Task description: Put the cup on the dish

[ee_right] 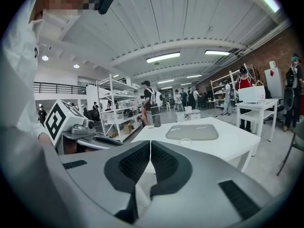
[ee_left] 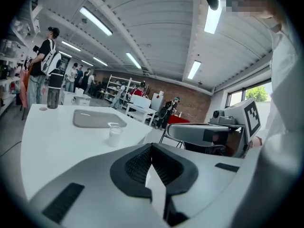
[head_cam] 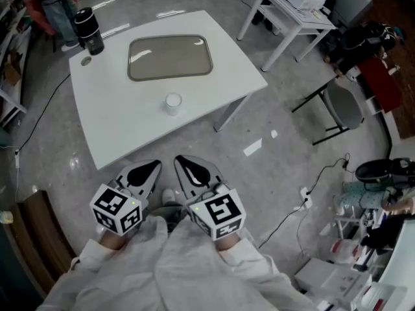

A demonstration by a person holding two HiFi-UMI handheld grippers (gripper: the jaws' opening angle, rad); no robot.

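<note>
Head view cup (head_cam: 172,102) near dish (head_cam: 170,57), left claw (ee_left: 152,147), right claw (ee_right: 150,143) seemingly closed

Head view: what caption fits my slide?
Left gripper and right gripper, both shut, face a white table with a small clear cup near a grey rectangular dish.

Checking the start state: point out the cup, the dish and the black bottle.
cup (head_cam: 172,102), head view, on its open top.
dish (head_cam: 170,57), head view, on its bare middle.
black bottle (head_cam: 90,34), head view, on its body.
</note>
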